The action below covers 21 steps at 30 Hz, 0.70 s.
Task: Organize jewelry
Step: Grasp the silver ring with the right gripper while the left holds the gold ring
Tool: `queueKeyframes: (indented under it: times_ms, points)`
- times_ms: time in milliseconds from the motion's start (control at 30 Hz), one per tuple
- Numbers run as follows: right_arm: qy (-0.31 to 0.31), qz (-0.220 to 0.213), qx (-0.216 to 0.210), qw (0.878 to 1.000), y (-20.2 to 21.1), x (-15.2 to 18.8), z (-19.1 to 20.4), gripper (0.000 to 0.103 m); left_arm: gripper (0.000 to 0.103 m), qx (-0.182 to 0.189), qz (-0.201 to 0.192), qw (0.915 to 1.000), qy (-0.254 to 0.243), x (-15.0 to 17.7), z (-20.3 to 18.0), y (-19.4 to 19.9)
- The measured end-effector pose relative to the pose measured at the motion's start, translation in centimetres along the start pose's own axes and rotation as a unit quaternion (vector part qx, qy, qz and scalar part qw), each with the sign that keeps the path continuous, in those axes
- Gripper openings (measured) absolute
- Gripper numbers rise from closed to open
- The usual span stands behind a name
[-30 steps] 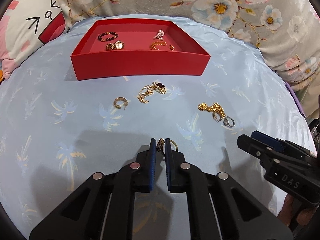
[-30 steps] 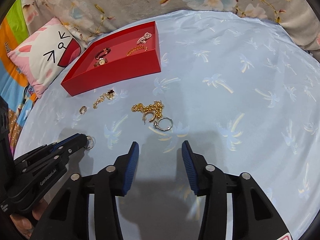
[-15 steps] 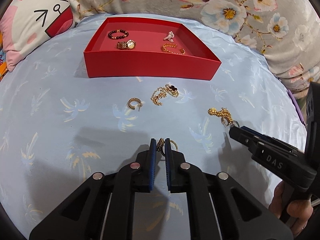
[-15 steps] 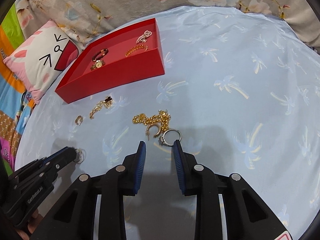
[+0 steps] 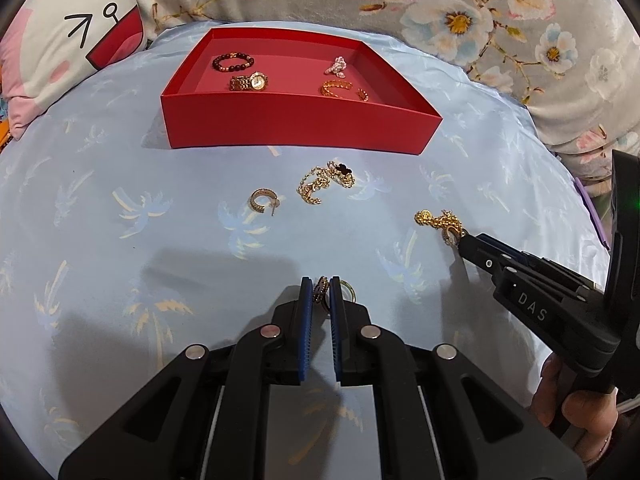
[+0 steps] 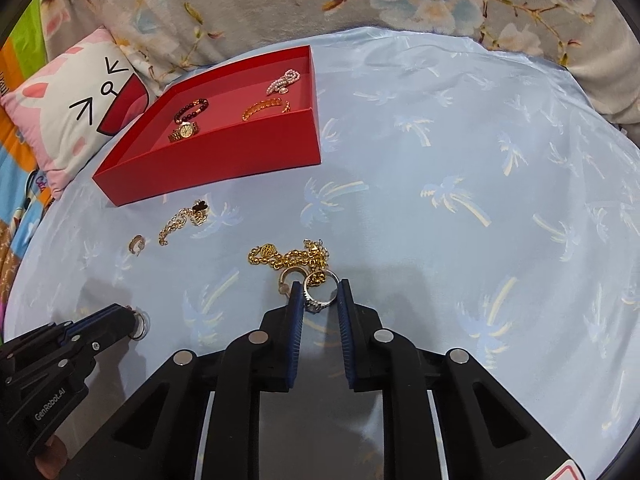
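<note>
My left gripper is shut on a small dark-and-gold ring, just above the blue cloth, with a gold hoop beside it. My right gripper has its jaws narrowly apart around a silver ring lying on the cloth; I cannot tell if they touch it. A gold bead chain lies just beyond. The red tray holds a bead bracelet, a gold watch, a pearl piece and a gold chain.
A gold hoop earring and a gold chain with a dark clover lie on the cloth in front of the tray. A cat-face pillow sits at the back left. Floral bedding rises behind the cloth.
My right gripper has moved forward to the silver ring and its jaws have narrowed around it. My left gripper still holds its ring and has moved a little nearer the tray.
</note>
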State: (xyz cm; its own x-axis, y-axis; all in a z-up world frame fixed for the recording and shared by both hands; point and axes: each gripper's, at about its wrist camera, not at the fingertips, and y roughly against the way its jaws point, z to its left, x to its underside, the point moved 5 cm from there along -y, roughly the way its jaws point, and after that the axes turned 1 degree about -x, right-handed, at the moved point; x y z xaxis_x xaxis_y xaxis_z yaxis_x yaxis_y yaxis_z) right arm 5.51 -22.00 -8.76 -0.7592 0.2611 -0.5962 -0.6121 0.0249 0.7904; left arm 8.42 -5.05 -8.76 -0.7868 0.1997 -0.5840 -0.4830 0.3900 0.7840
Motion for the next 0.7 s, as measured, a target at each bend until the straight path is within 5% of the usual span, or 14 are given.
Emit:
queueKeyframes:
  times_ms: [700]
  points:
    - [-0.021,-0.023,-0.029,0.999,3.7,-0.6,-0.5,0.008,0.008,0.021,-0.024,0.9993,0.019,-1.7,0.5,2.8]
